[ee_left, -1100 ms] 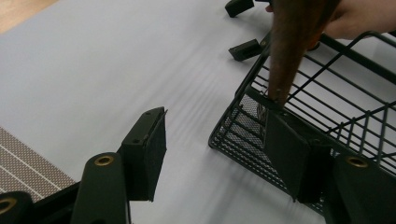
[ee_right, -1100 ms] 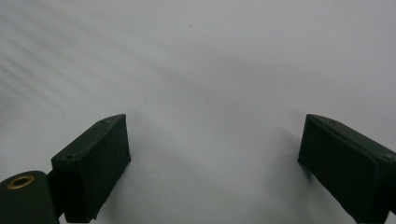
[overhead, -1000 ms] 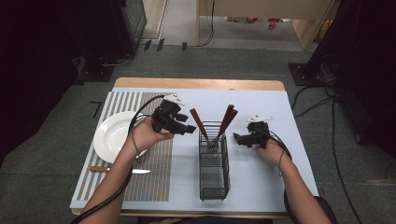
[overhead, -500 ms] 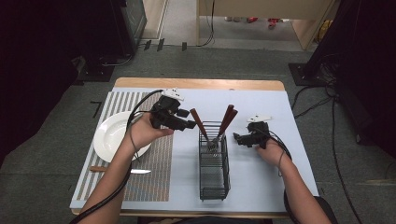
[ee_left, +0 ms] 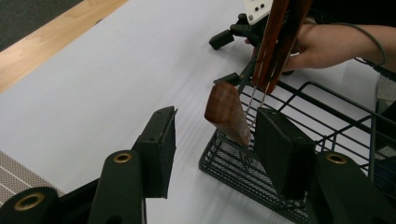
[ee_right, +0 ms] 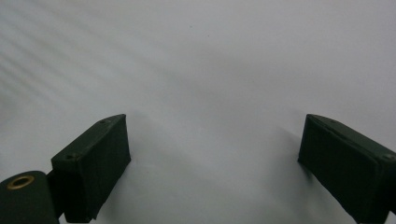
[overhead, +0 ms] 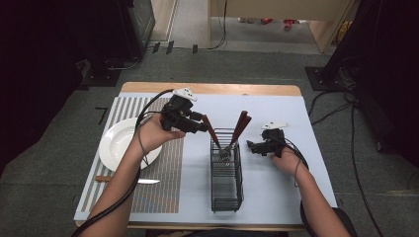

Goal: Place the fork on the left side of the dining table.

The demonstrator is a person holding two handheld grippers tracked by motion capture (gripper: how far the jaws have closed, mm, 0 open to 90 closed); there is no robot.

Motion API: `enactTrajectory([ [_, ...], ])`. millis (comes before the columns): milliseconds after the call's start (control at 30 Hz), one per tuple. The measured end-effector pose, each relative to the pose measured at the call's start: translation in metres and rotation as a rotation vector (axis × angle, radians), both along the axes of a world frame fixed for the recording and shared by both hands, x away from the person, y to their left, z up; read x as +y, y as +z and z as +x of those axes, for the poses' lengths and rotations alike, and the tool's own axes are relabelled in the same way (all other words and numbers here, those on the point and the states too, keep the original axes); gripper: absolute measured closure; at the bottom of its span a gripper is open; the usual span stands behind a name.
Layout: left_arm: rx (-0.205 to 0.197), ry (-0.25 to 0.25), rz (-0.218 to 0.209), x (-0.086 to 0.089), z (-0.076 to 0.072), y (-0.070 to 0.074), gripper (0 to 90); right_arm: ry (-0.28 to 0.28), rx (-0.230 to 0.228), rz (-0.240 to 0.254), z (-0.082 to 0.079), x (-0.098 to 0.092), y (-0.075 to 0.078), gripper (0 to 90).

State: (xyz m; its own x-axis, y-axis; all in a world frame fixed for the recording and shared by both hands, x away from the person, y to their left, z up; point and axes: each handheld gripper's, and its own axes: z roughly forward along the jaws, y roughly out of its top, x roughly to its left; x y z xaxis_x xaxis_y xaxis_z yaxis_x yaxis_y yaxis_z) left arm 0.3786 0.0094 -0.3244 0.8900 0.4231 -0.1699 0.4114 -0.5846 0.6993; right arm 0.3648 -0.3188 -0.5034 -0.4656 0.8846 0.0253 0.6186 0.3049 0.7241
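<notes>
Our left gripper (ee_left: pixel 212 140) has its jaws spread with nothing between them yet, and in the left gripper view a brown wooden handle (ee_left: pixel 227 113) sits in the gap, nearer the right-hand jaw and not touching either one as far as we can tell. That handle rises out of the near corner of the black wire basket (ee_left: pixel 327 116), and its long axis leans up and toward the left of the frame in the high view, where we see the same handle (overhead: pixel 210 131) slanting out of the basket (overhead: pixel 227 190) toward the left gripper (overhead: pixel 197 126). We judge the coming move to be a close on this handle, so the jaws need to straddle it across its length; the left hand (overhead: pixel 153 134) is plainly the nearer one. Two more handles (overhead: pixel 240 127) lean the other way, toward the upper right of the basket. Our right gripper (overhead: pixel 253 146) rests low at centre right of the high view, just right of the basket, its jaws wide apart over bare white mat (ee_right: pixel 210 70) and holding nothing. At left lie a white plate (overhead: pixel 118 143) on the striped mat (overhead: pixel 163 182), and below it a knife (overhead: pixel 129 180).
</notes>
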Motion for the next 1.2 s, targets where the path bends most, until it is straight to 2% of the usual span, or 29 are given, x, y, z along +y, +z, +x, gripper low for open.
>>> enactTrajectory([
  [167,0.003,-0.015,0.007,-0.002,0.005,0.004,53.4,0.0,0.0,0.001,0.0,0.0,0.0,8.1],
  [267,0.019,-0.025,0.013,-0.003,0.009,0.007,56.3,0.0,-0.001,0.001,0.0,0.0,0.0,8.1],
  [367,0.036,-0.036,0.009,-0.004,0.012,0.01,58.9,0.0,-0.001,0.001,0.0,0.0,0.0,8.1],
  [467,0.078,-0.037,-0.01,-0.004,0.013,0.011,61.0,0.0,0.0,0.001,0.0,0.0,0.0,8.1],
  [533,0.066,-0.043,0.015,-0.004,0.012,0.01,66.7,-0.001,-0.001,0.001,0.0,0.0,0.0,8.1],
  [567,0.059,-0.042,0.019,-0.004,0.011,0.009,66.7,-0.001,-0.001,0.001,0.0,0.0,0.0,8.1],
  [633,0.061,-0.043,0.019,-0.004,0.01,0.009,72.6,0.0,-0.001,0.001,0.0,0.0,0.0,8.1],
  [800,0.078,-0.066,0.002,-0.003,0.005,0.014,77.5,0.0,-0.001,0.001,0.0,0.0,0.0,8.1],
  [967,0.122,-0.049,-0.001,-0.005,0.0,0.018,79.4,-0.001,0.0,0.001,0.0,0.0,0.0,8.1],
  [1033,0.132,-0.053,-0.014,-0.007,-0.002,0.02,80.4,0.0,-0.001,0.001,0.0,0.0,0.0,8.1],
  [1200,0.118,-0.074,-0.011,-0.011,-0.009,0.024,81.5,-0.001,-0.001,0.001,0.0,0.0,0.0,8.1],
])
